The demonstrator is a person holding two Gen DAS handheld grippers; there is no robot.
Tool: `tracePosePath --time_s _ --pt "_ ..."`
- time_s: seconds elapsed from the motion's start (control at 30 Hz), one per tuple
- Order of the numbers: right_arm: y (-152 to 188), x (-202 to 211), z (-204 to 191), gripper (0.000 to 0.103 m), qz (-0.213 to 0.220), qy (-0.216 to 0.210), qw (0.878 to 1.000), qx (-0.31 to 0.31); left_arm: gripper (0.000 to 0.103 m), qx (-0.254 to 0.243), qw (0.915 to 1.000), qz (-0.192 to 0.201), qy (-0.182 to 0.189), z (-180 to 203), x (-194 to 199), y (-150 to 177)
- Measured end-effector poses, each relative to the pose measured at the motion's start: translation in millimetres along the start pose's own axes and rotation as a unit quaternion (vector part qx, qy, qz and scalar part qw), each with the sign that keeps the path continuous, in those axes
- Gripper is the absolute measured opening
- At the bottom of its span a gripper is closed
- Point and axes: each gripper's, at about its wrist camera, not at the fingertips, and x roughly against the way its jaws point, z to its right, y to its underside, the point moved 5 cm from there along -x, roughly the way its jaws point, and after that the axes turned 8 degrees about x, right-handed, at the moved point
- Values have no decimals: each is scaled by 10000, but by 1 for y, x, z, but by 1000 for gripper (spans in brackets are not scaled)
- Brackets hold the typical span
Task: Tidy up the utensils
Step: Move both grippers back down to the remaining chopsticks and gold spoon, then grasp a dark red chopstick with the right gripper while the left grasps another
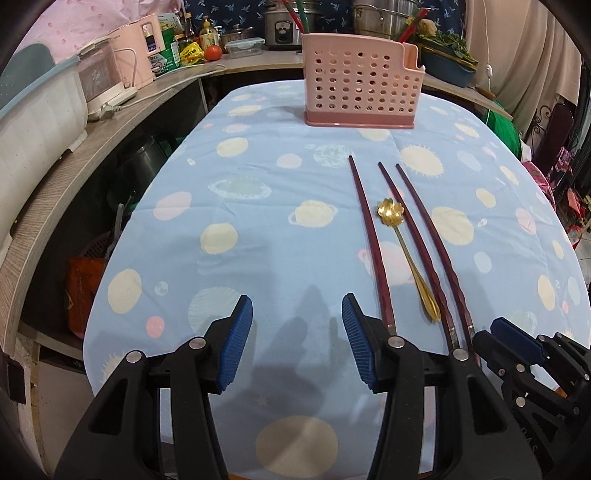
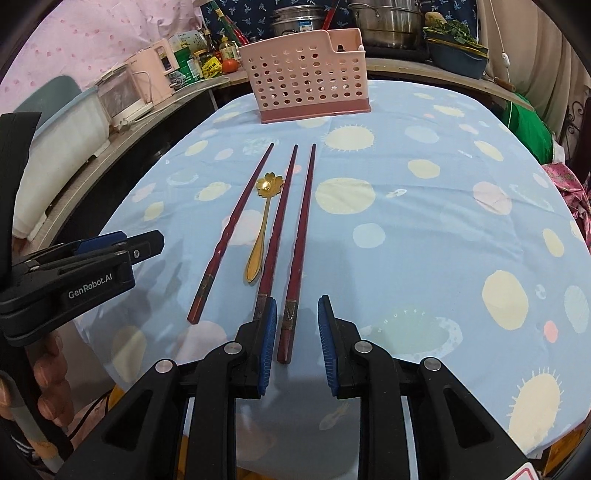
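Observation:
Three dark red chopsticks (image 2: pixel 277 229) lie side by side on the blue planet-print tablecloth (image 2: pixel 424 229), with a gold flower-bowled spoon (image 2: pixel 260 229) between the left two. A pink perforated utensil holder (image 2: pixel 306 81) stands at the table's far end. My right gripper (image 2: pixel 299 299) hangs low over the cloth. The near end of the rightmost chopstick (image 2: pixel 287 332) lies between its narrowly parted blue pads, untouched. My left gripper (image 1: pixel 297 306) stands open over bare cloth, left of the chopsticks (image 1: pixel 369 236) and spoon (image 1: pixel 390 211). The holder (image 1: pixel 360 96) is far ahead of it.
A curved wooden counter (image 1: pixel 92 147) wraps the table's left and back, crowded with a pink appliance (image 1: pixel 136 51), bottles, a tomato (image 1: pixel 212 52) and steel pots (image 2: pixel 391 26). A person's hand (image 2: pixel 48 369) grips the left tool. The cloth drops off at both sides.

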Motion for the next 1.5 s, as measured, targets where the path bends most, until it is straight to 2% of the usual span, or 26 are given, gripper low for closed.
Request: tracePosePath --time_s 0.2,0.37,0.53,0.67,1.07,1.23,1.33,1.43,1.5 --pt "4 -3 0 19 -54 -15 10000 -35 48 -77 9999 -111 58 6 -3 10" --pt "7 -6 1 12 -94 -4 9999 -38 49 -144 9997 -195 96 12 -6 16" --pt "8 -6 4 7 -78 1 9999 -80 60 -178 9995 -197 187 17 -4 19" --pt "9 -6 5 7 -73 0 9999 -100 63 -207 9991 -214 287 22 -3 21" --pt "12 -3 11 7 -71 3 9998 -197 63 -199 9978 -449 438 29 -14 29" --pt "12 -3 11 7 -73 8 9998 -194 56 -213 9977 -492 426 29 -17 30" --pt "11 -3 11 7 -76 7 9998 -194 47 -247 9976 -487 427 30 -16 31" --pt "11 -3 11 7 -77 8 9998 -191 37 -264 9975 -486 439 30 -15 31" --pt "11 -3 10 7 -77 8 9998 -192 25 -275 9973 -495 467 30 -15 30"
